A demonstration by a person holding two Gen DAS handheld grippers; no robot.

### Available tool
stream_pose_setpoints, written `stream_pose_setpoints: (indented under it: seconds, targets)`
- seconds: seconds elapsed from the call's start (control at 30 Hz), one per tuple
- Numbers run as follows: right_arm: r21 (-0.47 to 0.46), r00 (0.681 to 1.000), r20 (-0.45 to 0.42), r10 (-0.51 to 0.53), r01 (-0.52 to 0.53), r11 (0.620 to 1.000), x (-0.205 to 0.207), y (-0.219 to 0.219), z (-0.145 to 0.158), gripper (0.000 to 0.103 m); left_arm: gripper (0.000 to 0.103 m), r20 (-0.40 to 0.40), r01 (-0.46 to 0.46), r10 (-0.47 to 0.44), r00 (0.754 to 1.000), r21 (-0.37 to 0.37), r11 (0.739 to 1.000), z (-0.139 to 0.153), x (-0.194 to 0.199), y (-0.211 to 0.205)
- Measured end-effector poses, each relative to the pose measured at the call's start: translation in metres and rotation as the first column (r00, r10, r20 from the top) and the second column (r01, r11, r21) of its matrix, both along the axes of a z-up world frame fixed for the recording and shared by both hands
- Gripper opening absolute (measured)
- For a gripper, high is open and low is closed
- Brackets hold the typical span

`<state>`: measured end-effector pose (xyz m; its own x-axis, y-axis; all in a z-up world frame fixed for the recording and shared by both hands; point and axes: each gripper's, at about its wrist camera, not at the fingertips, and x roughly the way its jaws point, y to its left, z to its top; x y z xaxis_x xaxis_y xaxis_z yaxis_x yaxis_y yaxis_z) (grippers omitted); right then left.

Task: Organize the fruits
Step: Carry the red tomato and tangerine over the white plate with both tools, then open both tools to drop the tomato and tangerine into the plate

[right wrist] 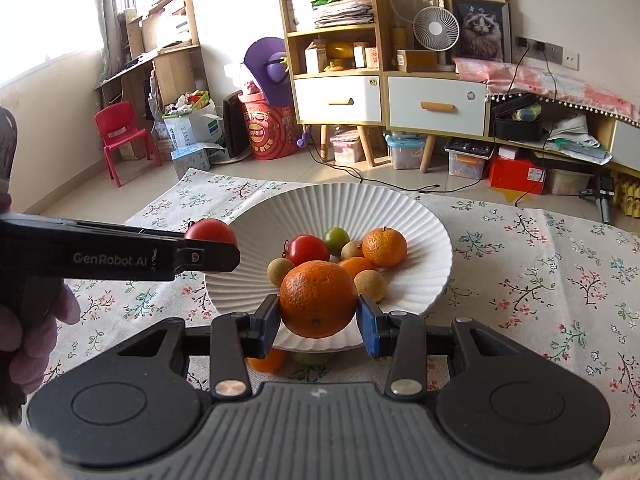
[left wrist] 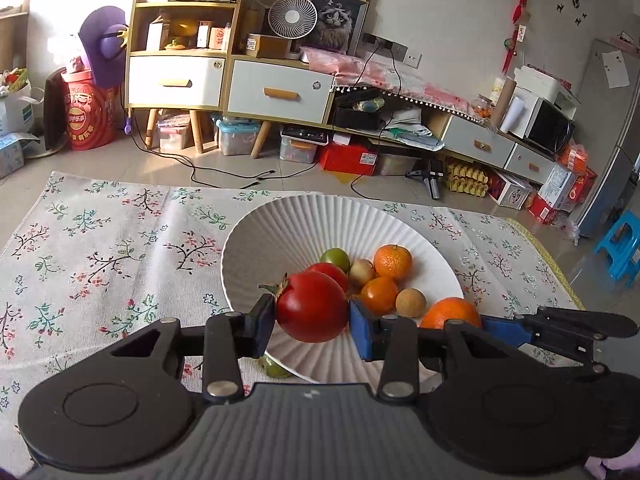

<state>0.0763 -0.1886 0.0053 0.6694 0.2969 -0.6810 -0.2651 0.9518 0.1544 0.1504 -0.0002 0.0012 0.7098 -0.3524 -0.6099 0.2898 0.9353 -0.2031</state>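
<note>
The floral tablecloth (left wrist: 100, 240) spans the lower half of both views. On it, at frame centre, rests the white ribbed plate (right wrist: 400, 216).

The left gripper (left wrist: 312, 322), at lower centre of the left wrist view, is clamped on a red tomato (left wrist: 312, 306); both pads press on its sides, and it hangs over the plate's near rim. In the right wrist view this gripper enters from the left edge.

The right gripper (right wrist: 318, 316), at lower centre of its own view, is clamped on an orange mandarin (right wrist: 318, 298), likewise over the near rim.

Inside the plate lie a second mandarin (right wrist: 385, 246), a smaller red tomato (right wrist: 308, 250), a green fruit (right wrist: 336, 239) and small tan round fruits (right wrist: 370, 285).

Beside the plate's near edge, on the cloth, an orange fruit (right wrist: 269, 361) and a green fruit (right wrist: 310, 358) are partly hidden.
</note>
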Motion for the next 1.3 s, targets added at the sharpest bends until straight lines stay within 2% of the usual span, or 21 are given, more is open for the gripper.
stream_pose_setpoints:
  seconds: [0.27,0.4,0.6,0.73,0.97,1.1,1.3]
  targets:
    - [-0.026,1.0,-0.008,0.011,-0.011,1.0,0.014,0.002,-0.009,0.038,0.035,-0.032,0.001,0.0,0.999,0.017,1.0,-0.016,0.02,-0.005]
    - [-0.025,1.0,-0.014,0.009,-0.01,1.0,0.018,0.002,-0.012,0.038,0.035,-0.018,0.011,-0.01,1.0,0.018,1.0,-0.016,0.022,-0.007]
    - [-0.033,1.0,-0.023,0.009,-0.01,0.999,0.019,0.004,-0.017,0.038,0.035,-0.031,0.016,-0.017,0.999,-0.021,1.0,-0.017,0.026,-0.001]
    - [-0.033,1.0,-0.023,0.006,-0.007,0.999,0.019,0.005,-0.018,0.039,0.036,-0.029,0.02,-0.021,0.999,-0.02,1.0,-0.015,0.024,-0.003]
    - [-0.013,1.0,-0.008,-0.007,0.007,1.0,0.021,0.002,-0.01,0.041,0.041,-0.026,0.018,-0.019,0.999,-0.022,1.0,-0.013,0.023,-0.002]
    - [-0.012,1.0,-0.002,-0.014,0.014,1.0,0.02,0.001,-0.006,0.046,0.044,-0.018,0.025,-0.025,1.0,-0.008,1.0,-0.01,0.018,-0.003]
    - [-0.014,1.0,0.005,-0.019,0.019,1.0,0.016,0.0,0.002,0.048,0.052,0.01,0.039,-0.039,0.999,0.029,0.999,-0.001,0.003,-0.004]
